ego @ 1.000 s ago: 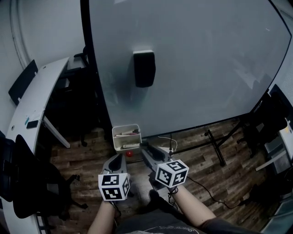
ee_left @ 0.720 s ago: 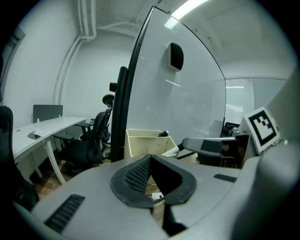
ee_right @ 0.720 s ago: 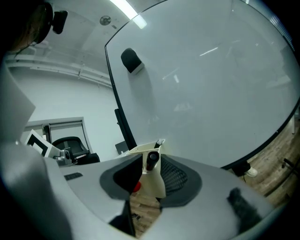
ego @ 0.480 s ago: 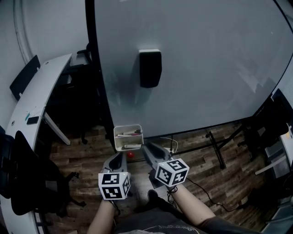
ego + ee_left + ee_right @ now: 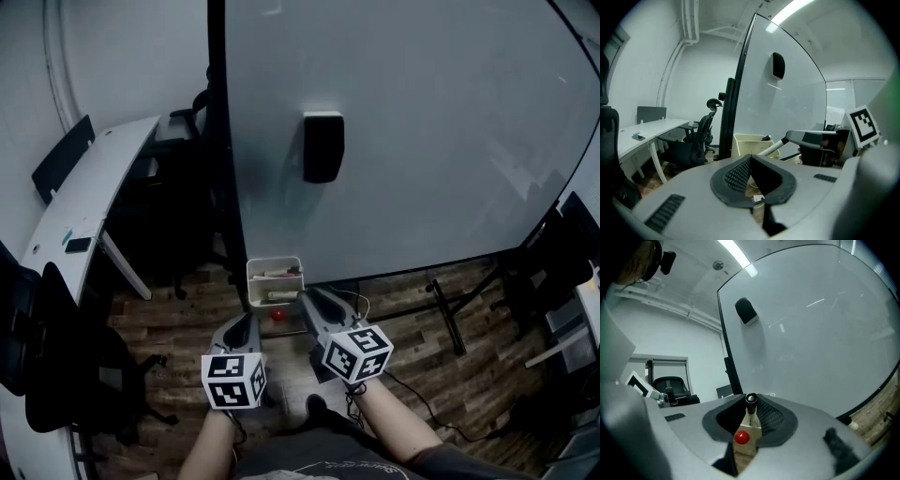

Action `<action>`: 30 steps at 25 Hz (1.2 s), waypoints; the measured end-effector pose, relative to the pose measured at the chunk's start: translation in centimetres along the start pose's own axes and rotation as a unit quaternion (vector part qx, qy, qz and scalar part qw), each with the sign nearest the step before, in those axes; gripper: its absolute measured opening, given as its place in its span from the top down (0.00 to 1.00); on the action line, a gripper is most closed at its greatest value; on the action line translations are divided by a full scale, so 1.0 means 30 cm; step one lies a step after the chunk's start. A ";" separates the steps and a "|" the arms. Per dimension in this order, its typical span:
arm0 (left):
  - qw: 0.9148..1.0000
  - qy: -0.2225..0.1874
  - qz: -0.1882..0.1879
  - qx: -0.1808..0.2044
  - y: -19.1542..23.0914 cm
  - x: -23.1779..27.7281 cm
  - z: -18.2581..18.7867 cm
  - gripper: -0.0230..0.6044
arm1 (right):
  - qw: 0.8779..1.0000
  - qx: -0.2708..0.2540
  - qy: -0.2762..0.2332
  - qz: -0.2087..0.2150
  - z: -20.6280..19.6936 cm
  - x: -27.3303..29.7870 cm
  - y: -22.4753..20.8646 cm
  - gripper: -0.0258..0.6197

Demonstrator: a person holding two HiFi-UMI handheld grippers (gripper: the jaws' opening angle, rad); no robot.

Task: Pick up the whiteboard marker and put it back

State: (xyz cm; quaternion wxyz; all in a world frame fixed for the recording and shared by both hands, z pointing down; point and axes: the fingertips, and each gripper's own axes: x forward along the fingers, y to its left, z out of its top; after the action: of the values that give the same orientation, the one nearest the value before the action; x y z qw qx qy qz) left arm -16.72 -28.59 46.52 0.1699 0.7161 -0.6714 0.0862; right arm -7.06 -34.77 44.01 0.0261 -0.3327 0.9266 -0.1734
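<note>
The whiteboard marker (image 5: 750, 415), white with a black end, lies between the jaws of my right gripper (image 5: 751, 402). Those jaws are closing and the pads grip it. In the left gripper view the marker (image 5: 772, 146) sticks out of the right gripper (image 5: 806, 138) over the cream tray (image 5: 740, 140). In the head view the right gripper (image 5: 314, 302) reaches to just below the tray (image 5: 275, 266) at the foot of the whiteboard (image 5: 422, 141). My left gripper (image 5: 242, 326) hangs beside it, left of the tray. Its tips (image 5: 750, 159) meet with nothing between them.
A black eraser (image 5: 323, 147) clings to the whiteboard. A small red round thing (image 5: 277, 316) shows below the tray. A curved white desk (image 5: 84, 197) and dark office chairs (image 5: 56, 366) stand to the left. The board's black stand feet (image 5: 445, 309) and cables lie on the wood floor.
The head view has swung, so the board, eraser and tray now sit further right. The right gripper has risen slightly at the tray. The left gripper has kept its place.
</note>
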 end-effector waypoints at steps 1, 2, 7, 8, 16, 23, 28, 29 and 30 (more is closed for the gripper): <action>1.000 -0.002 -0.001 0.001 0.000 -0.009 0.003 0.94 | 1.000 0.000 -0.004 -0.003 0.013 -0.009 0.007 0.84; 1.000 -0.003 -0.004 0.002 -0.003 -0.019 0.005 0.94 | 1.000 0.003 -0.009 -0.006 0.026 -0.022 0.013 0.84; 1.000 -0.006 -0.022 0.012 -0.029 -0.074 0.006 0.94 | 0.999 -0.011 -0.036 -0.016 0.091 -0.111 0.054 0.84; 1.000 -0.007 -0.026 0.013 -0.034 -0.086 0.004 0.94 | 0.999 -0.016 -0.040 -0.018 0.098 -0.127 0.064 0.84; 0.998 -0.004 -0.065 0.027 -0.088 -0.197 -0.043 0.94 | 0.997 -0.016 -0.058 -0.048 0.095 -0.278 0.129 0.84; 0.995 0.006 -0.094 0.027 -0.133 -0.243 -0.101 0.94 | 0.997 -0.018 -0.036 -0.072 0.002 -0.391 0.171 0.84; 0.994 0.013 -0.105 0.027 -0.165 -0.255 -0.120 0.94 | 0.996 -0.021 -0.025 -0.082 -0.031 -0.439 0.175 0.84; 0.994 0.013 -0.106 0.026 -0.168 -0.257 -0.121 0.94 | 0.996 -0.023 -0.023 -0.083 -0.035 -0.446 0.176 0.84; 0.994 0.013 -0.105 0.025 -0.170 -0.258 -0.123 0.94 | 0.996 -0.024 -0.022 -0.084 -0.042 -0.452 0.177 0.84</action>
State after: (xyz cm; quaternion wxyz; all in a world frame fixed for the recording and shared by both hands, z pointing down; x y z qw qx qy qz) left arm -11.93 -19.83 46.57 0.1686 0.7858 -0.5875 0.0943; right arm 0.05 -22.07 42.48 0.0238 -0.4133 0.8986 -0.1454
